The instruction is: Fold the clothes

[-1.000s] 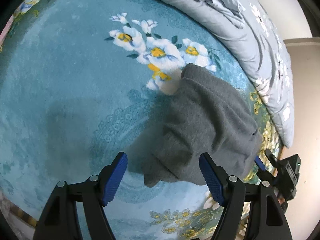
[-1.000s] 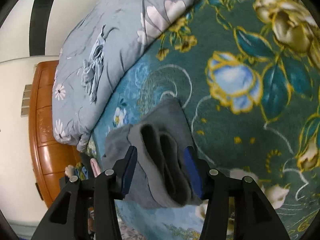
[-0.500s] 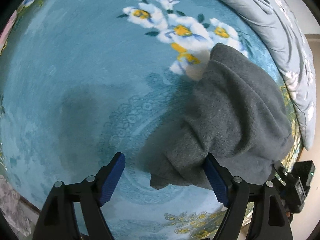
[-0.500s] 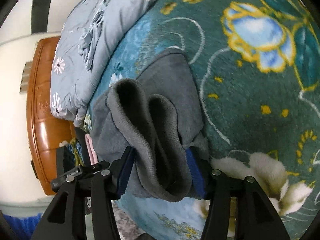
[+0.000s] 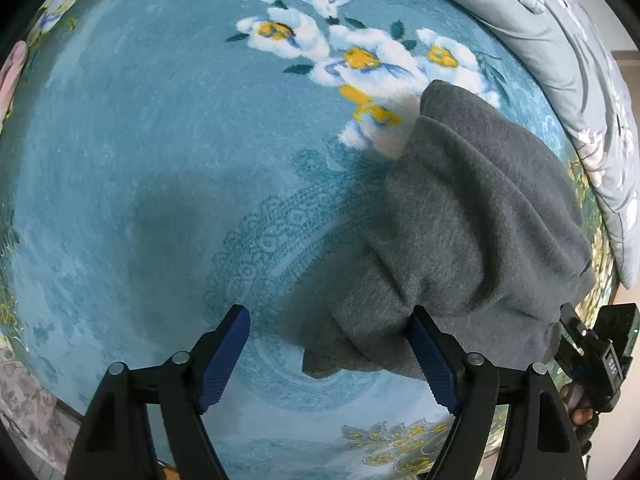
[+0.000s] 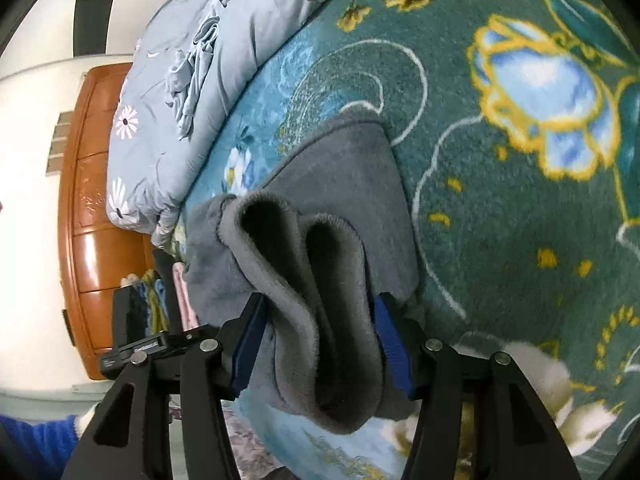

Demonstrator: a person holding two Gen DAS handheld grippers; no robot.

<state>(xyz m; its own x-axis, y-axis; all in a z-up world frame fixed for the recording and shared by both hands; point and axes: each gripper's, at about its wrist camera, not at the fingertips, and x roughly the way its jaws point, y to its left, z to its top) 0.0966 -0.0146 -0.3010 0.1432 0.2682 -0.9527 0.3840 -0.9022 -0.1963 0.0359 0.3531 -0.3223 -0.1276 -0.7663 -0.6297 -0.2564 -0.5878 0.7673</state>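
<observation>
A grey fleece garment (image 5: 472,216) lies folded in a thick bundle on the teal floral blanket (image 5: 160,140). My left gripper (image 5: 332,364) is open and empty, its right pad beside the bundle's near corner. My right gripper (image 6: 320,344) is shut on the garment's (image 6: 320,280) bunched folds, which bulge between the blue pads. The right gripper also shows at the right edge of the left wrist view (image 5: 596,352).
A pale blue-grey floral quilt (image 6: 192,92) lies along the blanket's far side. A wooden headboard (image 6: 84,200) stands behind it against a white wall. The bed's edge runs just below both grippers.
The left gripper has moved closer to the garment, which now looms larger. The right gripper has kept hold of the folds and shifted them slightly over the blanket.
</observation>
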